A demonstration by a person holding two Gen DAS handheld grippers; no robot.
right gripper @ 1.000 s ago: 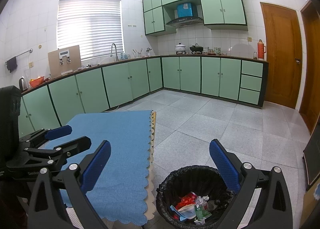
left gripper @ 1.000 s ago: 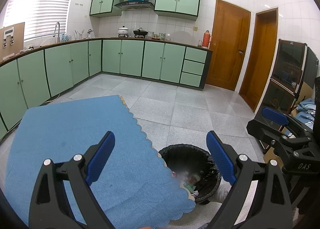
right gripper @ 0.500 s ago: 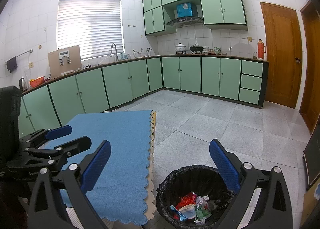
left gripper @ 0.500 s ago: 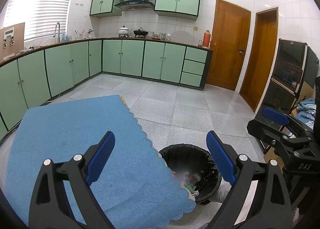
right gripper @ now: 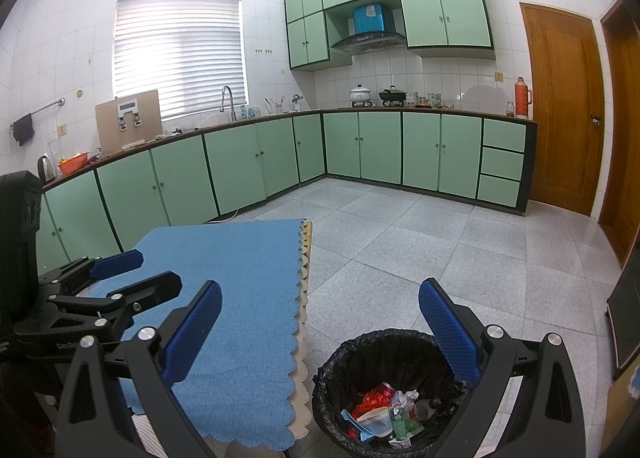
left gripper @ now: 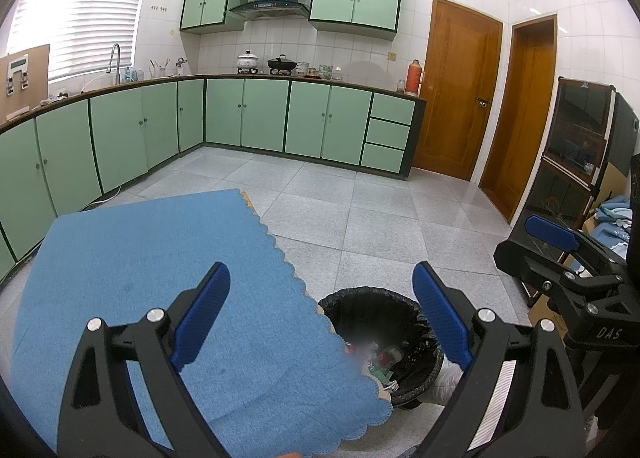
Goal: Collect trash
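We see our left claw (left gripper: 320, 310) wide open and holding nothing, above a blue cloth (left gripper: 160, 278) with a wavy edge. Just beside the cloth stands a trash bin (left gripper: 384, 306) with a black bag and some trash (left gripper: 386, 360) inside. Our right claw (left gripper: 560, 254) is off to the right.
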